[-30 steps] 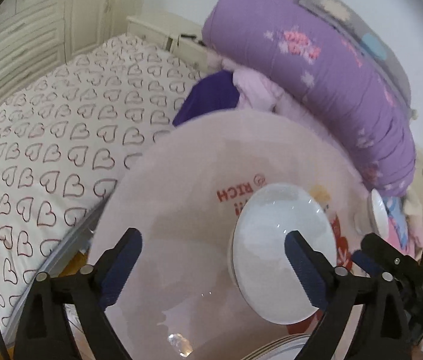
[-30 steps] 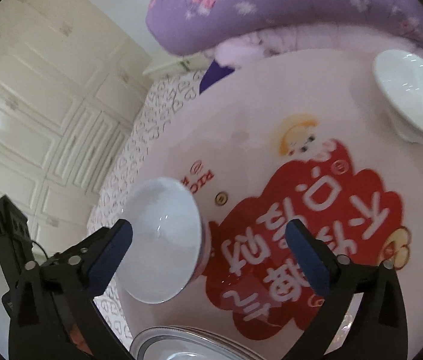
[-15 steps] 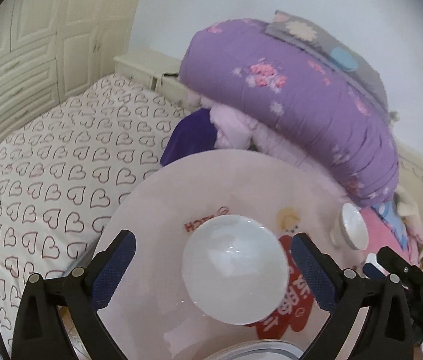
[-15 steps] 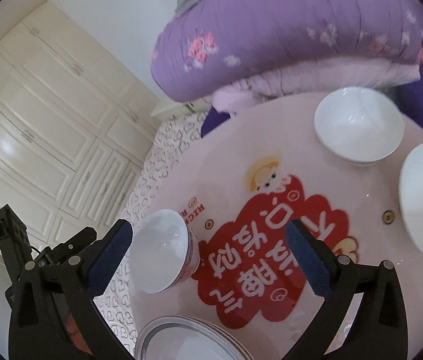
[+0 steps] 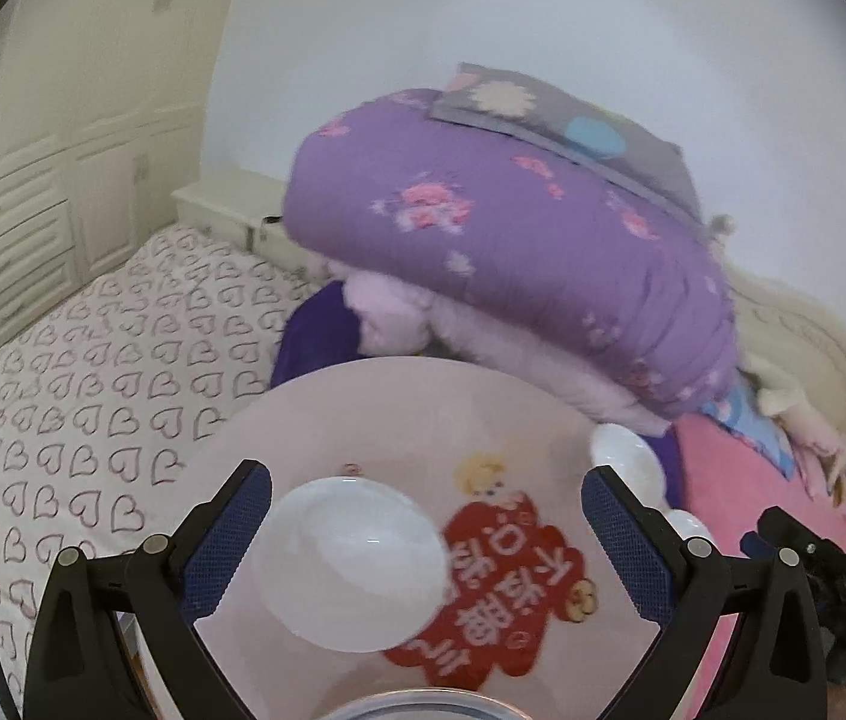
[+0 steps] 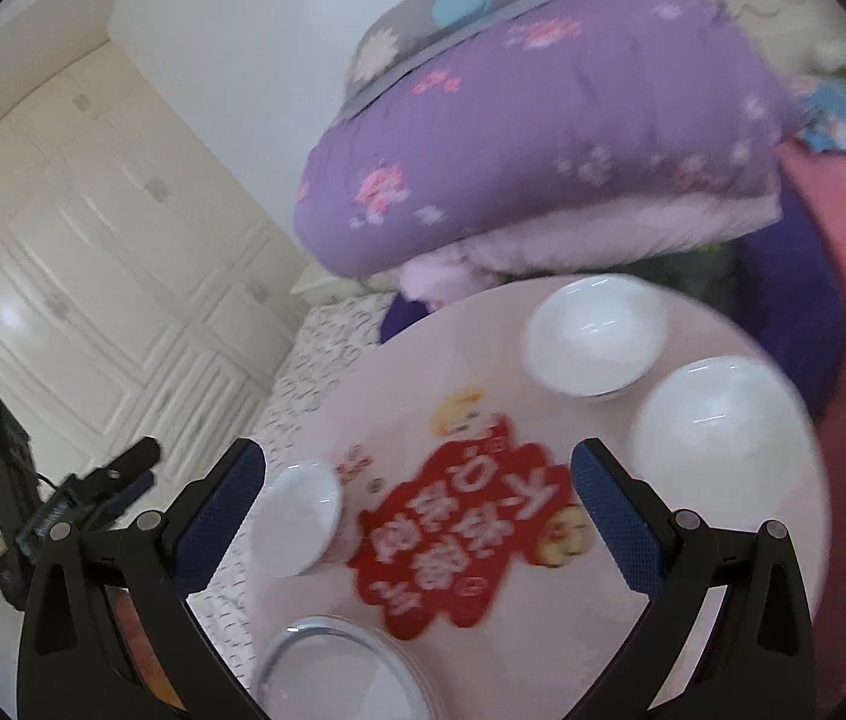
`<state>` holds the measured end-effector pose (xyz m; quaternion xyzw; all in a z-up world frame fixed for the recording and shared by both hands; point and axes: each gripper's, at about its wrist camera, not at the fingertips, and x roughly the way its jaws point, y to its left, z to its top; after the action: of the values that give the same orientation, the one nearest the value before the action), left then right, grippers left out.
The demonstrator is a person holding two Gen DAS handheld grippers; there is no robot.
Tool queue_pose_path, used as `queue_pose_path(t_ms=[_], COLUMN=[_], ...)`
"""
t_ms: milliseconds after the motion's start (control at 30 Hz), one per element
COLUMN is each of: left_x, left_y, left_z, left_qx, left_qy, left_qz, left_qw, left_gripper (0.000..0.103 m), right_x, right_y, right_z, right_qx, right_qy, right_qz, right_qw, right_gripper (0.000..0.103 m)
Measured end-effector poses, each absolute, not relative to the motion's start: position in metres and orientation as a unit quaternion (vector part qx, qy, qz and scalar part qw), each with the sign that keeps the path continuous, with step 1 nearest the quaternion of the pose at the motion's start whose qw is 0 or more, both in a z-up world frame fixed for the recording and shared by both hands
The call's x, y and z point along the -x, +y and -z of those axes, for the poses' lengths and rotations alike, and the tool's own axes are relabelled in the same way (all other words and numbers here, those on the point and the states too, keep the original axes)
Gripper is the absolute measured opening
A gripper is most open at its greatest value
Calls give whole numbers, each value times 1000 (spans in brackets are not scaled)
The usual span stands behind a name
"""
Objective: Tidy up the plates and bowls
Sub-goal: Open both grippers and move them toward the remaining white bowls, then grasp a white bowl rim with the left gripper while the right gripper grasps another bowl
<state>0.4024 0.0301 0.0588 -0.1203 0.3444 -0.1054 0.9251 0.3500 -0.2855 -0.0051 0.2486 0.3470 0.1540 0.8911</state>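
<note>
A round pink table (image 5: 399, 414) (image 6: 741, 546) with a red cartoon print carries several white bowls. One white bowl (image 5: 351, 564) (image 6: 300, 525) sits at the table's left, under my open left gripper (image 5: 426, 525), which hangs above it with nothing held. Two more white bowls (image 6: 594, 345) (image 6: 717, 420) stand at the far right; the left wrist view shows them small (image 5: 627, 459). A grey-rimmed plate (image 6: 333, 672) (image 5: 423, 711) lies at the near edge. My right gripper (image 6: 417, 510) is open and empty above the table's middle.
A bed with a heart-print sheet (image 5: 81, 384) lies left of the table. A purple quilt roll (image 5: 513, 252) (image 6: 543, 138) and pink bedding (image 5: 741, 474) are piled behind it. Cream wardrobe doors (image 6: 81, 252) stand at the left.
Both grippers have risen and pulled back from the table, so the bowls look smaller and more of the room shows. Both stayed open. The bowls have not moved.
</note>
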Motion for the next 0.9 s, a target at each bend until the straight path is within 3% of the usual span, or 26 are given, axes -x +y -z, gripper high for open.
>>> queue_pose_path(t_ms=[367, 900], left_x=[-430, -531], left_y=[-73, -207], left_z=[-39, 32], left_qx=[54, 15], left_qy=[398, 511], left_qz=[186, 226], left_qw=[897, 829], left_gripper=[102, 101], right_x=[-330, -354], right_y=[-394, -435], right_z=[34, 98], right_qx=[-252, -264], right_qy=[378, 446], right_qz=[8, 38], right_qw=[891, 854], right_gripper=[103, 103])
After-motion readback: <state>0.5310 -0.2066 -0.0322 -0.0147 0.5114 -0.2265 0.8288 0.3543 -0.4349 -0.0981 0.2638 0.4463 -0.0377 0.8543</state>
